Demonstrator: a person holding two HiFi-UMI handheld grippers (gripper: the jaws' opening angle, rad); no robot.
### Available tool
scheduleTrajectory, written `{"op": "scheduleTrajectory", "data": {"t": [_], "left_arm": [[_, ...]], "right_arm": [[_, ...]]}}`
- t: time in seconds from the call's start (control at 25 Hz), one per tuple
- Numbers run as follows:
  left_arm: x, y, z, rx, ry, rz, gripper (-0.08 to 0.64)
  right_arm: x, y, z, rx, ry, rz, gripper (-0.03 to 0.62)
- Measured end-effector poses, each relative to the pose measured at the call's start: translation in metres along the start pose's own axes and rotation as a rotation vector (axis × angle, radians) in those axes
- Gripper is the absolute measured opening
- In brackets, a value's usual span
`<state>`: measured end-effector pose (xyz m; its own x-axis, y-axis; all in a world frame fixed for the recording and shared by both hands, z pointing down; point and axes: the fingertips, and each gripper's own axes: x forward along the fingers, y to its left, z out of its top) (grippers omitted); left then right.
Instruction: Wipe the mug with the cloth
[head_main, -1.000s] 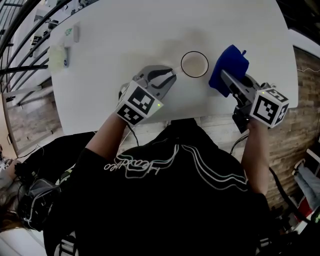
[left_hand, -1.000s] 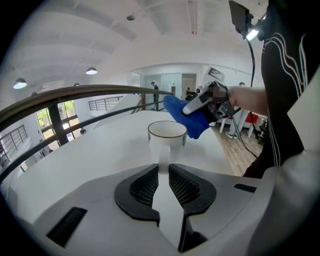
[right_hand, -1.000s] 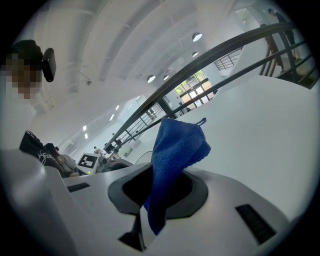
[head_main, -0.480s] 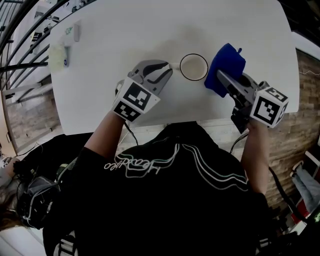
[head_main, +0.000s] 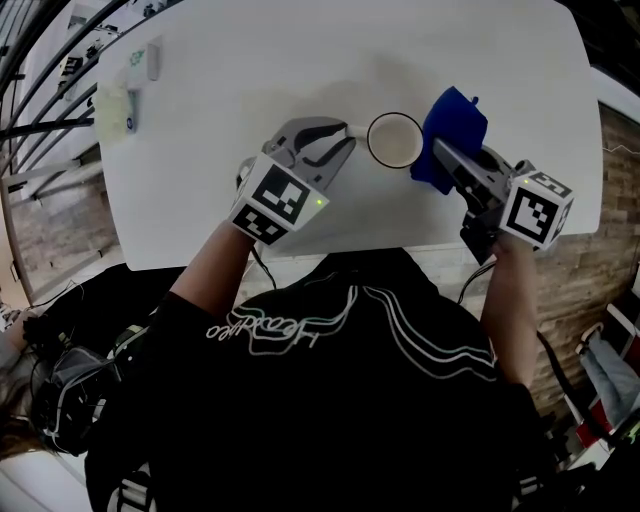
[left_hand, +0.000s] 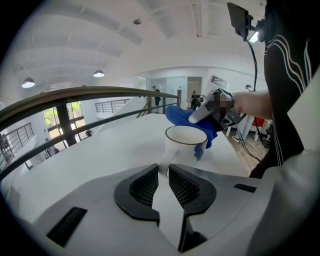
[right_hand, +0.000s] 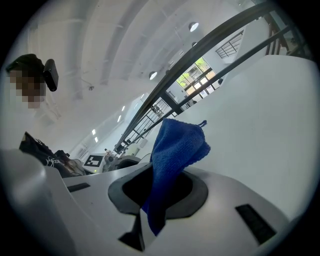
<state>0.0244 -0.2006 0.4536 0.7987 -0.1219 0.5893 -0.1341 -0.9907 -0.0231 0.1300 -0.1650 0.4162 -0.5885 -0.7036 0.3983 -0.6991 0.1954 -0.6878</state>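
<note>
The white mug (head_main: 393, 140), dark-rimmed and empty, sits upright mid-tabletop (head_main: 300, 60). The left gripper (head_main: 345, 135) has its jaws narrowed onto the mug's handle (left_hand: 165, 161). The right gripper (head_main: 441, 152) pinches a fuzzy blue cloth (head_main: 455, 122), which stands up from its jaws and crowds against the mug's right side.

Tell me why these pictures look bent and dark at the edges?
Head view: a wide lens bows the table's edges; the white top is bright, the lower half dim. Left gripper view: black corners, the railing curves into an arc, the mug stays sharp. Right gripper view: the same rounding and dark rim, the cloth crisp close up.
</note>
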Motion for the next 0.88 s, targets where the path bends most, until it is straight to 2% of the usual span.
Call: {"op": "scheduleTrajectory", "data": {"t": [0.36, 0.52, 0.68, 0.88], "left_arm": [[0.004, -0.003, 0.005, -0.015, -0.012, 0.008, 0.074], [0.004, -0.006, 0.01, -0.02, -0.017, 0.02, 0.074], [0.006, -0.004, 0.012, -0.034, -0.02, 0.013, 0.074], [0.009, 0.005, 0.009, -0.052, -0.025, 0.008, 0.072]], "right_arm": [[0.012, -0.025, -0.019, 0.014, 0.125, -0.068, 0.051], [0.012, -0.028, -0.023, -0.038, 0.195, -0.092, 0.051], [0.008, -0.028, -0.024, -0.108, 0.238, -0.083, 0.051], [0.001, -0.023, -0.018, -0.151, 0.225, -0.024, 0.051]]}}
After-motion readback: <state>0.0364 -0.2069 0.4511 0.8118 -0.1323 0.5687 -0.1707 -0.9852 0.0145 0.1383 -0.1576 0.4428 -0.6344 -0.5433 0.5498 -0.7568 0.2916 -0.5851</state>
